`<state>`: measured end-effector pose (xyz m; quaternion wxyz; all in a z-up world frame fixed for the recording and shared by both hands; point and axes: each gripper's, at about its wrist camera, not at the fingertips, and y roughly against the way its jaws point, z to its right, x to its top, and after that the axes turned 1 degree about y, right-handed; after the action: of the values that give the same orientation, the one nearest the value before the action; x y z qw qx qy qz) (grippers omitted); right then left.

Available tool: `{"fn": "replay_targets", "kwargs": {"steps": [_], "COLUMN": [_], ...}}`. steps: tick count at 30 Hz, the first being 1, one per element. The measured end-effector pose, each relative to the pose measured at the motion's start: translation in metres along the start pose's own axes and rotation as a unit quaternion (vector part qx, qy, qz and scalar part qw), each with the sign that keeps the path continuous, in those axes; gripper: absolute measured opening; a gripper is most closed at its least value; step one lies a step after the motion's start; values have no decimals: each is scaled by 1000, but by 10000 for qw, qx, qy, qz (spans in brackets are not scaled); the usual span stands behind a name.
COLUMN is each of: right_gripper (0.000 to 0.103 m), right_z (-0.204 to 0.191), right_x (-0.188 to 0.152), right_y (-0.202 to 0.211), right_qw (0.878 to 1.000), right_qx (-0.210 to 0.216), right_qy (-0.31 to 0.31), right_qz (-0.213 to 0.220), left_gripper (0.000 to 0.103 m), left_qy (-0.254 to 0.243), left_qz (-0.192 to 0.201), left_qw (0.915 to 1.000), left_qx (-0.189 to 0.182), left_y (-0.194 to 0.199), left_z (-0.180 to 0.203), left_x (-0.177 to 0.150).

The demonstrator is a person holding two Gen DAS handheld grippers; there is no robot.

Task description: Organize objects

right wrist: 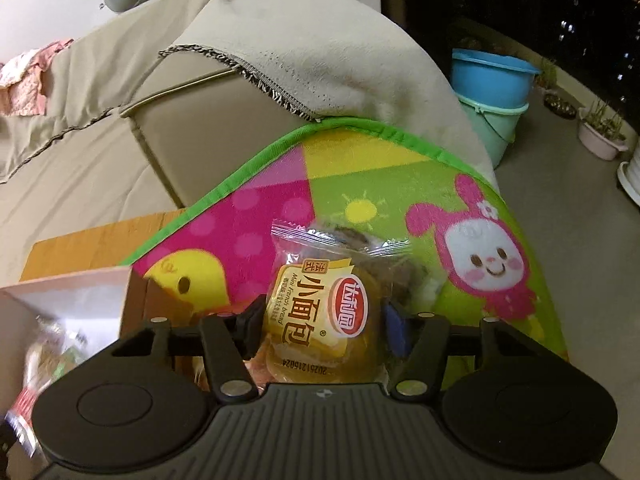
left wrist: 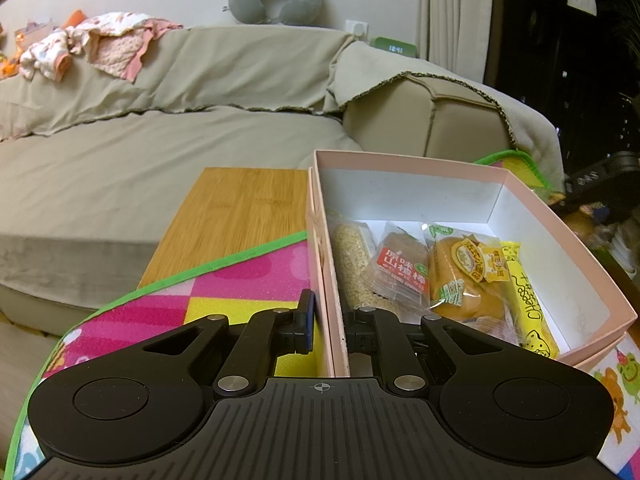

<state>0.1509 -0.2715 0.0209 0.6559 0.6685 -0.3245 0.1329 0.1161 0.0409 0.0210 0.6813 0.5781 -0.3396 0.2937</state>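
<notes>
The left gripper [left wrist: 329, 330] is clamped on the near-left wall of the pink box [left wrist: 560, 236]: one finger sits outside the wall over the colourful play mat [left wrist: 240, 280], the other inside the box, and the thin wall runs straight up between them. The box stands on the mat beside a wooden board [left wrist: 240, 208], in front of a beige sofa [left wrist: 160, 140]. Inside it, packed side by side against the near-left wall, lie a sesame bar [left wrist: 354, 264], a red-labelled hawthorn snack pack [left wrist: 400, 268], a wrapped bun [left wrist: 464, 280] and a yellow cheese stick [left wrist: 528, 304].

The right gripper [right wrist: 320, 326] grips a mini French bread packet [right wrist: 320, 312] around its middle. The packet fills the gap between the fingers, its crimped clear end sticking out forward beyond the fingertips and its dated end reaching back toward the gripper body. It is held above the mat, to the right of the box's corner [right wrist: 80, 284] seen at the left edge of the right wrist view. Blue and green buckets [right wrist: 492, 92] stand on the floor beyond the sofa arm.
</notes>
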Motion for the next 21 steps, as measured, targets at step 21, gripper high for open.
{"fn": "replay_targets", "kwargs": {"steps": [21], "right_gripper": [58], "right_z": [-6], "right_x": [-134], "right_y": [121], "right_qw": [9885], "right_qx": [804], "right_qy": [1248], "right_qz": [-285], "left_gripper": [12], "left_qy": [-11], "left_qz": [2], "left_qw": [10000], "left_qx": [5], "left_y": [0], "left_z": [0], "left_x": [0]}}
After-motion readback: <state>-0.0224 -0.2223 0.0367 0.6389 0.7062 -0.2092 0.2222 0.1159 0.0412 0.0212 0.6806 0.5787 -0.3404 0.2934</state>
